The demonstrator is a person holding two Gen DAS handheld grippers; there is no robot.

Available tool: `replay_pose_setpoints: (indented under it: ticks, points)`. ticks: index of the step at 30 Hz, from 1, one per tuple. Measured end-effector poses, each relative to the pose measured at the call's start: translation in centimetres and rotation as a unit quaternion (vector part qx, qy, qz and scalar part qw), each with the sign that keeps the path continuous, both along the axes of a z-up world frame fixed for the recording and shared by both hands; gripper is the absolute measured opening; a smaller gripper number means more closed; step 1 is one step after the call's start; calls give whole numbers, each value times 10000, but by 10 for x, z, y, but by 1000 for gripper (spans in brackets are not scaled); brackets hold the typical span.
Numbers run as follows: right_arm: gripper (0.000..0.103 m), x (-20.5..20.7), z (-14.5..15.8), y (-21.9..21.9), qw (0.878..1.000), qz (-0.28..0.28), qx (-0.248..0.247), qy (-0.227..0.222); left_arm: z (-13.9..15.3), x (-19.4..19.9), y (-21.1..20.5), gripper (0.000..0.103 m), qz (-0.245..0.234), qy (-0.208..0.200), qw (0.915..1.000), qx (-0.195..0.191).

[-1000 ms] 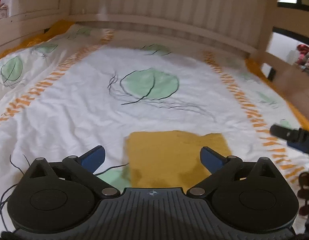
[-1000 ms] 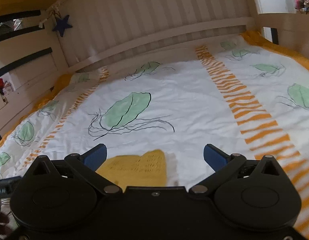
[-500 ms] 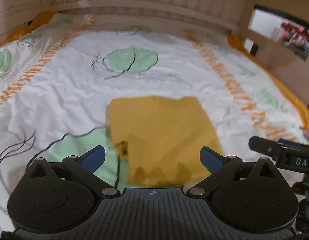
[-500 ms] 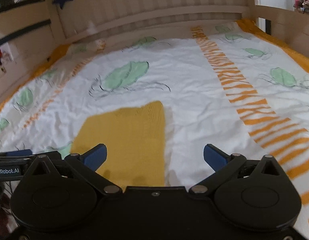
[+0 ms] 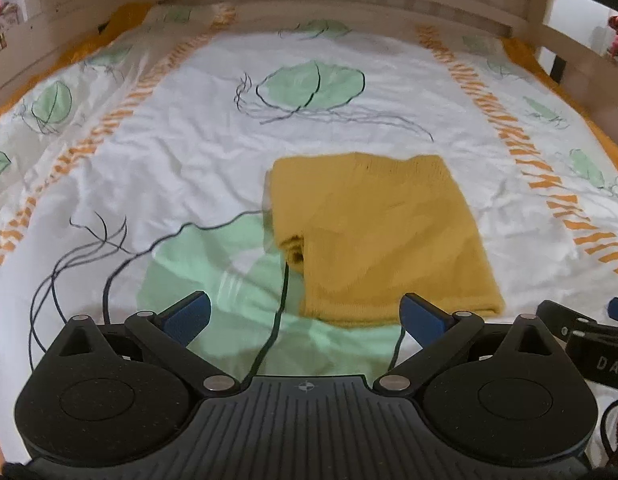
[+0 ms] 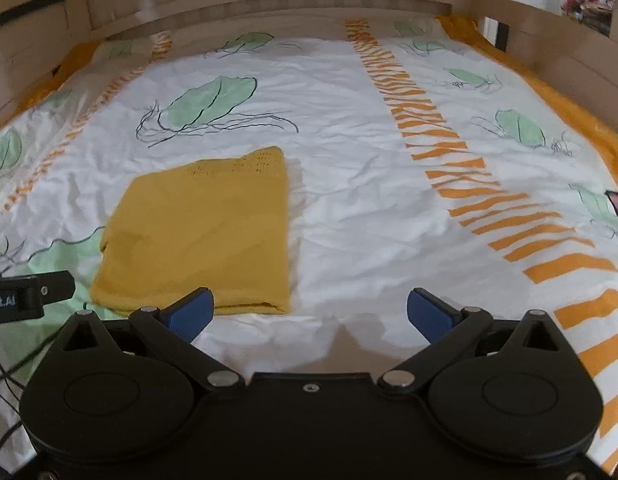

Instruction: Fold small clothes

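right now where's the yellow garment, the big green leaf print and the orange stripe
yellow garment (image 6: 205,232), right wrist view, middle of the folded cloth
green leaf print (image 5: 309,84), left wrist view, centre of the leaf
orange stripe (image 6: 441,132), right wrist view, mid-stripe

Dim warm indoor light, soft motion blur, fisheye-curved edges.

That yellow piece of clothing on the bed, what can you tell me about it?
The yellow garment is a small mustard knit, folded into a rough rectangle and lying flat on the leaf-printed bedsheet. Its far edge shows an openwork lace pattern. On its left side a small rolled bit of fabric sticks out. Nothing grips it: both hand-held grippers sit open just short of its near edge.
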State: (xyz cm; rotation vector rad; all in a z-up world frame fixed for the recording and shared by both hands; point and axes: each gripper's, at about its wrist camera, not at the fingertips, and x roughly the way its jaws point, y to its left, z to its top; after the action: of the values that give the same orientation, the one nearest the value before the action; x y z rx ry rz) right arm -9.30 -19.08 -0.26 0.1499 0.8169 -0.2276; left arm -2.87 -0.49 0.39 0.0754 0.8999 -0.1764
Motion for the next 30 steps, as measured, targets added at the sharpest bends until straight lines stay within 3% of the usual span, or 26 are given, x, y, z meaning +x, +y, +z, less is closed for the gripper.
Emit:
replay_pose_setpoints:
  ticks: [6,30]
  points:
    - [103,2,-4,0,9992,120,373,87,-6,0,0,102,26,222,9998,-9]
    - [103,7,-10,3,9982,132,533,259,-15,1,2,102,-10,486,9988,0]
